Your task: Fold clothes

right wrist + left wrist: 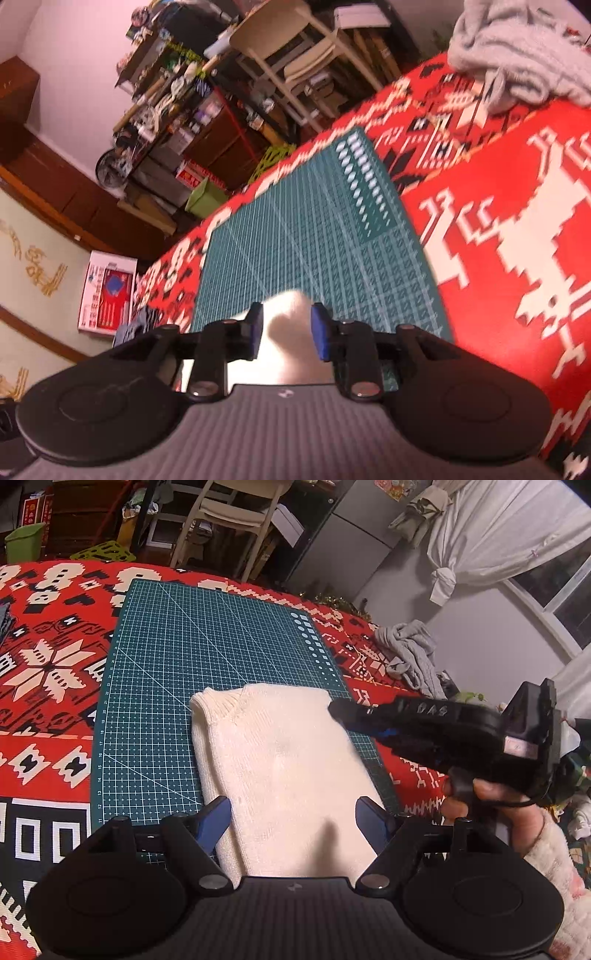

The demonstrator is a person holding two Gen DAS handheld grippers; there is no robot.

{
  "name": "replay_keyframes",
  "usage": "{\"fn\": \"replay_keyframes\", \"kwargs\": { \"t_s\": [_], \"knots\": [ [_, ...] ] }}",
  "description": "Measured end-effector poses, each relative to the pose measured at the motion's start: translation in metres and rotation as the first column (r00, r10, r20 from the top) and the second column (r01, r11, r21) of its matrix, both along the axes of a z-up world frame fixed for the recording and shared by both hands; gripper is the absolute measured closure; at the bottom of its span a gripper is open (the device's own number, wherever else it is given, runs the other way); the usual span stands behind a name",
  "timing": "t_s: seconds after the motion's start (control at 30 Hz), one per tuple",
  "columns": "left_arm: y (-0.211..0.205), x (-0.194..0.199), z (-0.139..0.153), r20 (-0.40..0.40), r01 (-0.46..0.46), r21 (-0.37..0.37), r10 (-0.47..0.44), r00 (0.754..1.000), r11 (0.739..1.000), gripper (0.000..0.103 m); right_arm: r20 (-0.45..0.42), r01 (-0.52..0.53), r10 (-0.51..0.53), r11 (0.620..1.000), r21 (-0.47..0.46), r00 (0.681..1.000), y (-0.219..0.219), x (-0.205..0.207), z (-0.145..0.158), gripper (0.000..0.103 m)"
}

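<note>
A cream knit sweater point(280, 768) lies folded on the green cutting mat point(177, 657), collar end pointing away from me. My left gripper point(293, 818) is open, its blue-padded fingers point(218, 819) straddling the sweater's near end without pinching it. A hand holds my right gripper point(338, 710) at the sweater's far right corner. In the right wrist view its fingers point(319, 332) stand close together, and the cream fabric point(288, 325) fills the gap between the pads. That view is blurred.
A red patterned blanket point(48, 664) covers the surface under the mat. A crumpled grey garment point(410, 653) lies at the far right of the blanket. Beyond the far edge stand a chair point(229, 513), cluttered shelves point(173, 103) and a green bin point(24, 541).
</note>
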State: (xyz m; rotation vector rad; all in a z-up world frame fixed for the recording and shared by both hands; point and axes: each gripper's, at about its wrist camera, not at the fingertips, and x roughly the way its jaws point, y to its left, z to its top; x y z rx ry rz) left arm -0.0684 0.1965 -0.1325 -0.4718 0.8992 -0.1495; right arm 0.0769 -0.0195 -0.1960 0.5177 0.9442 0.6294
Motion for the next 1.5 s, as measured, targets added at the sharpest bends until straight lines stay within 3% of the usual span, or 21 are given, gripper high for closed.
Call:
{"fn": "replay_keyframes", "kwargs": {
  "t_s": [0.1,0.2,0.27,0.33,0.43,0.57,1.07,1.33,1.5],
  "knots": [
    [0.001,-0.002,0.001,0.003,-0.002,-0.006,0.002,1.0,1.0,0.031,0.035,0.003,-0.002,1.0,-0.022,0.999,0.0,-0.011,0.001,0.097],
    [0.001,-0.004,0.001,0.005,-0.005,-0.009,0.005,1.0,1.0,0.031,0.045,0.009,-0.008,1.0,-0.027,0.999,-0.005,-0.021,0.004,0.097],
    [0.001,-0.004,0.001,0.005,-0.006,-0.01,0.006,1.0,1.0,0.031,0.042,0.017,-0.016,1.0,-0.023,0.999,-0.01,-0.028,0.005,0.089],
    [0.001,-0.004,0.0,0.002,-0.009,-0.01,0.009,1.0,1.0,0.031,0.034,0.002,-0.002,1.0,-0.012,0.999,-0.013,-0.033,0.005,0.075],
    [-0.001,-0.006,0.0,-0.001,-0.009,-0.006,0.009,1.0,1.0,0.031,0.042,-0.026,0.028,0.999,-0.048,0.999,-0.014,-0.043,0.005,0.085],
    [-0.002,-0.009,-0.001,-0.004,-0.008,-0.008,0.008,1.0,1.0,0.031,0.059,-0.04,0.044,0.997,-0.068,0.997,-0.019,-0.059,0.01,0.091],
    [-0.004,-0.019,-0.001,-0.013,-0.008,-0.008,0.008,1.0,1.0,0.032,-0.017,-0.109,0.108,0.989,-0.103,0.994,-0.063,-0.121,0.017,0.091],
    [-0.004,-0.025,-0.004,-0.028,-0.01,-0.002,0.01,1.0,1.0,0.043,-0.076,-0.131,0.124,0.987,-0.097,0.989,-0.085,-0.144,0.017,0.091],
    [0.0,-0.031,-0.006,-0.04,-0.022,0.004,0.022,0.999,1.0,0.044,-0.099,-0.146,0.137,0.984,-0.098,0.986,-0.092,-0.15,0.022,0.093]
  ]
}}
